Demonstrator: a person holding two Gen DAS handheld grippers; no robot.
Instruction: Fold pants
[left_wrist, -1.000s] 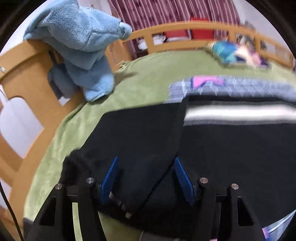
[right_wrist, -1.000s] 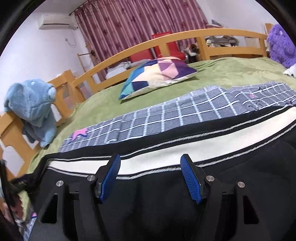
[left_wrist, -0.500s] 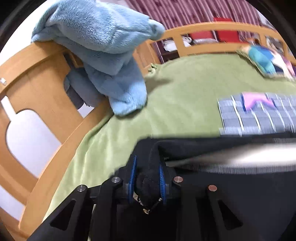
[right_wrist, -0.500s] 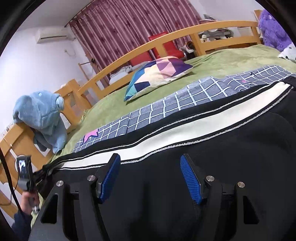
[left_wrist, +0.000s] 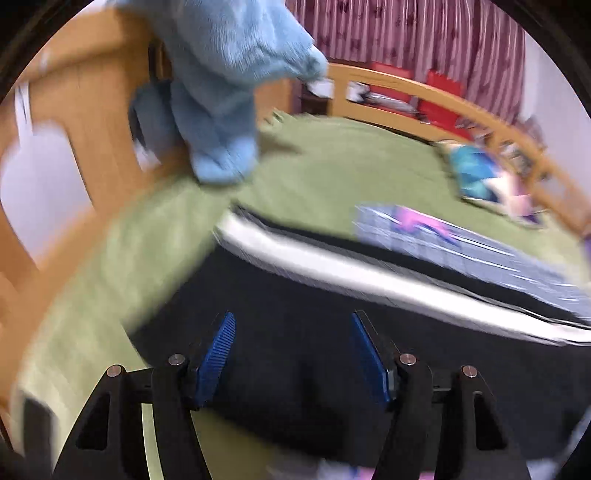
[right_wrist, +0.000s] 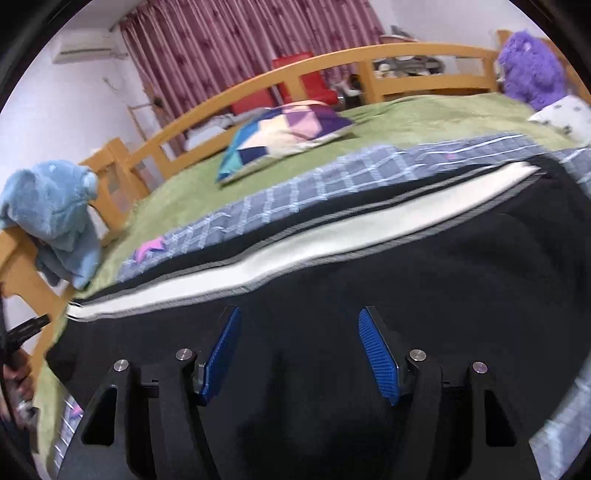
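Observation:
Black pants (left_wrist: 332, 332) with a white side stripe (left_wrist: 332, 266) lie spread on the green bedspread (left_wrist: 332, 166). My left gripper (left_wrist: 292, 317) hovers over the pants' left end. Its jaws are opening, and nothing sits between the blue pads; the view is blurred by motion. In the right wrist view the same pants (right_wrist: 443, 277) fill the foreground, the stripe (right_wrist: 332, 251) running along their far edge. Above the black cloth my right gripper (right_wrist: 300, 312) stands open and holds nothing.
A blue plush toy (left_wrist: 221, 92) hangs over the wooden bed rail (left_wrist: 92, 110) at the left. Beyond the pants lie a grey-blue checked cloth (right_wrist: 295, 184) and a patchwork pillow (right_wrist: 284, 133). A purple plush (right_wrist: 532, 74) sits at the far right.
Half a second ago my left gripper was pinching a bunch of black cloth; it has let go, spread its jaws and pulled up. The right gripper drifted slightly sideways, still open.

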